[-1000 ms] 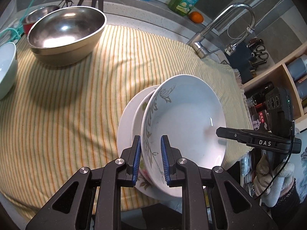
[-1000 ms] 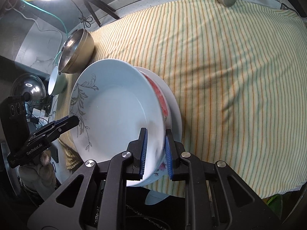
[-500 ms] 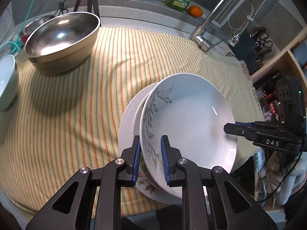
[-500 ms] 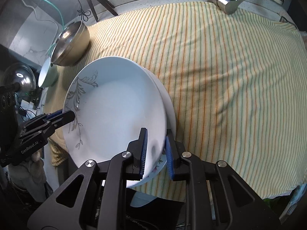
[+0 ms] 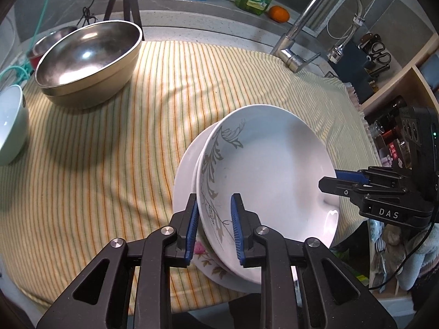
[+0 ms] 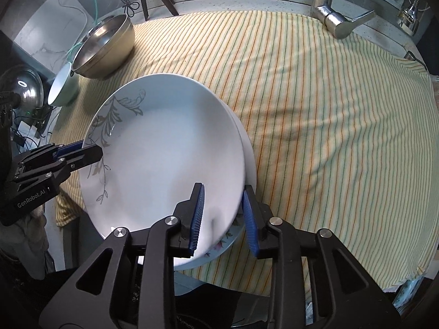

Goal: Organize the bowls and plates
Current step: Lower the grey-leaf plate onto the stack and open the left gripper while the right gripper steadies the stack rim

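A white deep plate with a grey leaf pattern (image 5: 269,170) sits on top of a stack of plates, the lowest one flowered (image 5: 205,257), near the front edge of the striped cloth. My left gripper (image 5: 214,230) straddles the stack's rim with its jaws parted wider than the rim. My right gripper (image 6: 223,216) straddles the opposite rim of the leaf-pattern plate (image 6: 167,164), jaws also parted. Each gripper shows in the other's view, the right one (image 5: 329,182) and the left one (image 6: 93,150).
A steel mixing bowl (image 5: 87,60) stands at the back left, a pale green bowl (image 5: 8,126) beside it. A faucet (image 5: 323,24) rises at the back of the striped cloth (image 5: 109,150). Dish soap, a blue cup and an orange sit on the ledge behind.
Both grippers' jaws have spread apart from the plate rims they were clamped on. The stack has settled lower onto the cloth.
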### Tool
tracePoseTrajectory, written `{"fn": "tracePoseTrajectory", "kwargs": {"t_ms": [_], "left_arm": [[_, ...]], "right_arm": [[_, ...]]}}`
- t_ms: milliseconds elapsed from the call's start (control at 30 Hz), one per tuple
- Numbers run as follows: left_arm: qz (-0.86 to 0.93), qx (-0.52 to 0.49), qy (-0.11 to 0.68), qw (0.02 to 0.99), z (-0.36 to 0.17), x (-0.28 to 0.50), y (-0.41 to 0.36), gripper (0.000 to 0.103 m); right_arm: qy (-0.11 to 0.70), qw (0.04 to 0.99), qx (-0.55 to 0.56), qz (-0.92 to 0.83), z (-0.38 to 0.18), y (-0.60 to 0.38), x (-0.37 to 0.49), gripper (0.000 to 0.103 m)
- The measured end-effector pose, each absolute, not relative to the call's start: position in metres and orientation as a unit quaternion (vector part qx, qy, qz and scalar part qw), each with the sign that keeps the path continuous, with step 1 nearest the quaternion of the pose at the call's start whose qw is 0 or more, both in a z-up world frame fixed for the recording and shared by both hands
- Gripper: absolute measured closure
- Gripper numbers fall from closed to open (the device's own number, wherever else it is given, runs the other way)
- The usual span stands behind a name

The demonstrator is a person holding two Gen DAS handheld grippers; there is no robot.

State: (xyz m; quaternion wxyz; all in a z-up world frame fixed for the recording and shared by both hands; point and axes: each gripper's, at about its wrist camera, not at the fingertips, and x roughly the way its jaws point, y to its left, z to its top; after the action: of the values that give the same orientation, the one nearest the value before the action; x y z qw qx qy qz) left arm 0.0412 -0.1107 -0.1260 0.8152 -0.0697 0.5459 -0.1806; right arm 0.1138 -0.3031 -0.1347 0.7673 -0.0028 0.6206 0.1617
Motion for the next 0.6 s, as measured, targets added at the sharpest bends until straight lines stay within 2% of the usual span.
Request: {"fn": "tracePoseTrajectory", "kwargs": {"t_ms": [133,200,233,267,400,467,600], "left_arm": [[-0.177,-0.076,0.548,0.814,-0.127,0.043,-0.109,0.079],[-0.181,-0.087,0.549,0.811,-0.127,0.043,-0.106,0.079],[-0.182,-0.088,0.549,0.811,-0.127,0.044,-0.106,0.079],[-0.182,-0.086,0.549,0.812,-0.127,0.043,-0.106,0.079],[-0.184,-0.091,0.546,0.812,-0.125,0.043,-0.104,0.076],[-0.185,-0.094,0.543,0.813,-0.123,0.042,-0.101,0.076],[-0.181,-0.099,0.538,0.817,-0.119,0.043,-0.093,0.076]], "right_arm": [[0.617,0.77,0.003,0.164,-0.132,-0.302,0.115,0.069],[0.612,0.774,0.007,0.165,-0.129,-0.302,0.116,0.058],[0.607,0.777,0.008,0.165,-0.126,-0.303,0.116,0.047],[0.603,0.78,0.01,0.165,-0.124,-0.303,0.116,0.042],[0.593,0.788,0.016,0.164,-0.117,-0.303,0.119,0.041],[0.587,0.792,0.025,0.167,-0.113,-0.305,0.12,0.034],[0.572,0.802,0.039,0.165,-0.107,-0.305,0.123,0.03]]}}
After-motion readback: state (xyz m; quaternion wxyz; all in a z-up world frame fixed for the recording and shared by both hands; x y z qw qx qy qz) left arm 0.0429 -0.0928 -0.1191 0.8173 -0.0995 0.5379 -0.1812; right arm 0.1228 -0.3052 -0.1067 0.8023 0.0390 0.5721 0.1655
